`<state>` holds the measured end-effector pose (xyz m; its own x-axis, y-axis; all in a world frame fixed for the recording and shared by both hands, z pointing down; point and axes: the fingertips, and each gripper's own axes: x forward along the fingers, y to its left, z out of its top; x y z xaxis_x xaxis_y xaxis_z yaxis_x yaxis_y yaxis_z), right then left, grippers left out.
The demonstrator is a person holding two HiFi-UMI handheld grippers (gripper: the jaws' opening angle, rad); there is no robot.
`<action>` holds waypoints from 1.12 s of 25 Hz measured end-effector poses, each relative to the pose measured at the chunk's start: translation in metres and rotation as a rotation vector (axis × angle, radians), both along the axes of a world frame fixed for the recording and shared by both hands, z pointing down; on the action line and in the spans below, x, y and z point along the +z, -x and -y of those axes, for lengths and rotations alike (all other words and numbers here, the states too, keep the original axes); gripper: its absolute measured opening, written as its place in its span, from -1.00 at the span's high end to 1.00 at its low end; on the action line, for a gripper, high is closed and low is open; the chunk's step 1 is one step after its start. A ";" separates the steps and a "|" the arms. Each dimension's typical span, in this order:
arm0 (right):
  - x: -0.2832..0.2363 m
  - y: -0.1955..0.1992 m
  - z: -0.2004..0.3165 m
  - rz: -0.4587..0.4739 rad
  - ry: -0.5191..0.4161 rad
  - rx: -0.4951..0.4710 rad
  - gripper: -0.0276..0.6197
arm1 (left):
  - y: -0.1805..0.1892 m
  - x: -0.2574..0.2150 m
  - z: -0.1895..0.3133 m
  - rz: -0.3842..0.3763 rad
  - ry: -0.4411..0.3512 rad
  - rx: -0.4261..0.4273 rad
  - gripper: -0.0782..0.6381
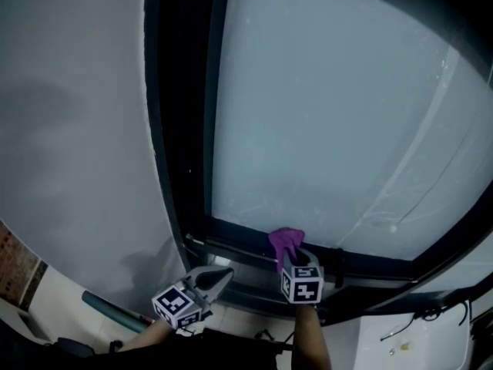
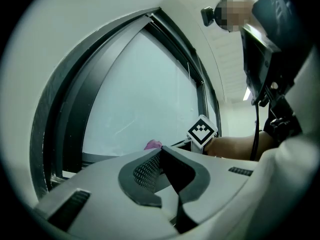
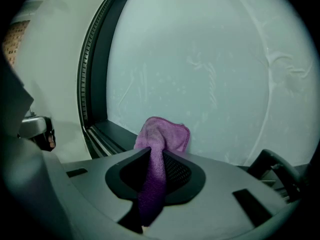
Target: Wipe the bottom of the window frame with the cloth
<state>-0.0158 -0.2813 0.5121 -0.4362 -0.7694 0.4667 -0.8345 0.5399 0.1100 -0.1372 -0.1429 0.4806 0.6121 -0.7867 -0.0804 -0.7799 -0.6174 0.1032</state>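
A purple cloth (image 1: 286, 242) is pinched in my right gripper (image 1: 291, 254), which is shut on it and holds it against the bottom rail of the dark window frame (image 1: 362, 264). In the right gripper view the cloth (image 3: 159, 143) sticks up from between the jaws, right at the frosted pane (image 3: 210, 74). My left gripper (image 1: 222, 274) hangs lower left, beside the frame's corner, its jaws shut with nothing in them. The left gripper view shows the cloth (image 2: 152, 145) as a small purple spot near the right gripper's marker cube (image 2: 202, 131).
A white wall (image 1: 73, 145) lies left of the frame's upright (image 1: 173, 129). A grey-green tube (image 1: 112, 308) lies below on the left. White ledge with black cables (image 1: 420, 322) sits lower right. A black handle (image 3: 272, 165) juts from the frame at right.
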 end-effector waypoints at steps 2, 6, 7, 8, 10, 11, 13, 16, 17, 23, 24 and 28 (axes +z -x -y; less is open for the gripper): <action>-0.001 -0.007 0.001 -0.003 -0.003 0.015 0.69 | -0.005 0.001 0.001 0.003 0.001 0.014 0.78; -0.001 -0.020 0.004 0.009 -0.006 0.052 0.69 | -0.011 0.002 0.005 0.007 0.007 0.041 0.78; -0.001 -0.023 0.004 0.013 -0.007 0.061 0.68 | -0.013 0.002 0.006 0.008 0.009 0.047 0.78; -0.001 -0.026 0.004 0.015 -0.007 0.070 0.69 | -0.014 0.002 0.006 0.009 0.010 0.052 0.78; -0.001 -0.031 0.003 0.018 -0.009 0.083 0.69 | -0.016 0.003 0.008 0.011 0.012 0.060 0.78; -0.001 -0.033 0.003 0.019 -0.009 0.088 0.69 | -0.018 0.004 0.009 0.011 0.013 0.065 0.78; -0.001 -0.037 0.002 0.021 -0.006 0.094 0.68 | -0.021 0.005 0.010 0.006 0.016 0.077 0.78; 0.000 -0.044 0.001 0.019 -0.004 0.111 0.68 | -0.027 0.003 0.011 -0.008 0.013 0.100 0.78; 0.000 -0.047 0.001 0.020 -0.005 0.121 0.69 | -0.029 0.003 0.012 -0.008 0.011 0.108 0.78; 0.000 -0.063 -0.001 0.027 -0.011 0.165 0.69 | -0.041 0.009 0.018 -0.001 0.026 0.155 0.78; 0.000 -0.065 -0.002 0.030 -0.013 0.171 0.68 | -0.042 0.010 0.019 -0.002 0.029 0.161 0.78; 0.000 -0.068 -0.002 0.063 -0.019 0.206 0.69 | -0.046 0.013 0.022 -0.005 0.038 0.188 0.78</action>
<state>0.0523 -0.2794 0.5117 -0.2965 -0.8539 0.4277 -0.9327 0.3552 0.0626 -0.0916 -0.1649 0.4940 0.7486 -0.6607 -0.0559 -0.6503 -0.7480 0.1326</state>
